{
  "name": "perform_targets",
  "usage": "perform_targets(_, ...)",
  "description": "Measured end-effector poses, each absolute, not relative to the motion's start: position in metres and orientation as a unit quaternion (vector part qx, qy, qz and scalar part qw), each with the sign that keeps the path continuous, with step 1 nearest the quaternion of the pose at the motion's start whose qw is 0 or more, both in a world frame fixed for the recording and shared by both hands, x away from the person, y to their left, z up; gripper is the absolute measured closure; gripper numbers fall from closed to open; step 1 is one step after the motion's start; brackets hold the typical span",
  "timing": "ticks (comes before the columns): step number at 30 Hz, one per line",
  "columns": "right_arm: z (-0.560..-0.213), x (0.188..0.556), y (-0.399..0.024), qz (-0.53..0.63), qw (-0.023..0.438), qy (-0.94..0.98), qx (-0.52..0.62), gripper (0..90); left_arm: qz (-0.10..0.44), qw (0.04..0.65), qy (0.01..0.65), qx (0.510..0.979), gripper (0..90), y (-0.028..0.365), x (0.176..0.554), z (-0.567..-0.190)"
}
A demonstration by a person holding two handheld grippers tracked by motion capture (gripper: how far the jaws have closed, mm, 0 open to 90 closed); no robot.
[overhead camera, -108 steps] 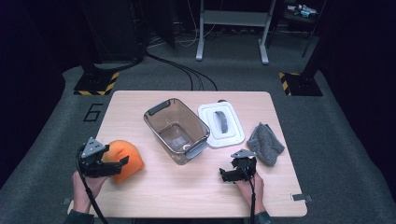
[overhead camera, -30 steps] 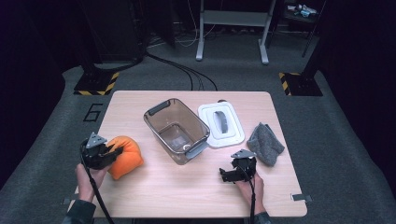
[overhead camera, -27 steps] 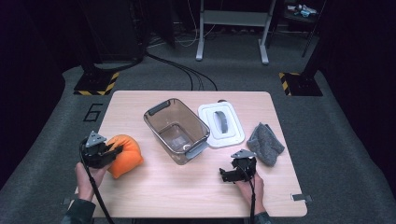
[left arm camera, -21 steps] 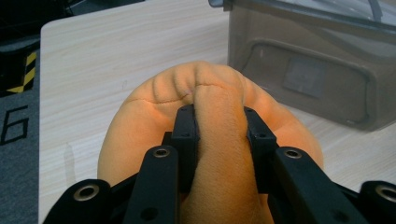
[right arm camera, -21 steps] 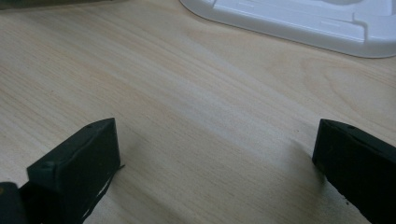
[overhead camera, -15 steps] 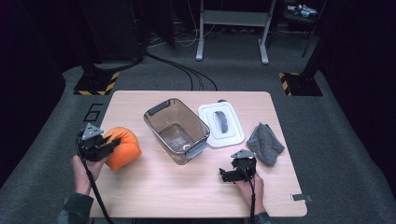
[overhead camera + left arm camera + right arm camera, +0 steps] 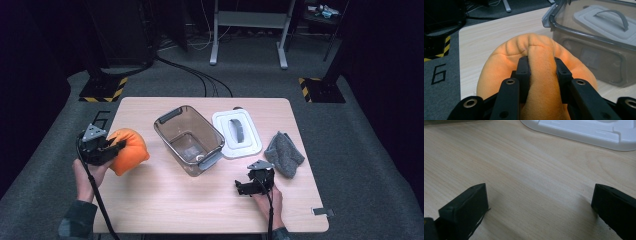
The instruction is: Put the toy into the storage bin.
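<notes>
The left hand-held gripper (image 7: 541,72) is clenched on a fold of the orange plush cushion (image 7: 534,75), which is pinched between its two black jaws and is seen in the high view at the left edge of the tabletop (image 7: 165,200), just beside the clear plastic bin (image 7: 189,140). The right hand-held gripper (image 7: 539,202) is released, its jaws spread wide with bare wood between them, low over the near right part of the tabletop. Beyond it lie the white lid (image 7: 236,132), touching the bin's right side, and a grey cloth (image 7: 284,154) near the right edge.
</notes>
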State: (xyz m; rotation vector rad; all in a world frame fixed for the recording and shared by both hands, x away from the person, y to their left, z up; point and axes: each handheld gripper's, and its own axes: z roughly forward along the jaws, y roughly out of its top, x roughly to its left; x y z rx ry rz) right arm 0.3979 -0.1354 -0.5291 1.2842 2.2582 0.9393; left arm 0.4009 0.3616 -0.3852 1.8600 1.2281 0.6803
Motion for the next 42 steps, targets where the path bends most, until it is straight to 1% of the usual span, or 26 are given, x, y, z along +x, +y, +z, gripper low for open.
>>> perform_targets(19,-0.529,0.398,-0.135,0.334,0.186,0.803,0.456,0.2,0.282,0.405,0.477,0.727,71.3,0.364,0.417,-0.352)
perform_targets(26,-0.529,0.397,-0.135,0.334,0.187,0.802,0.458,0.2,0.29,0.411,0.47,0.726,71.3,0.359,0.425,-0.34)
perform_targets(42,-0.529,0.397,-0.135,0.334,0.189,0.801,0.459,0.2,0.289,0.424,0.451,0.73,71.1,0.342,0.444,-0.316)
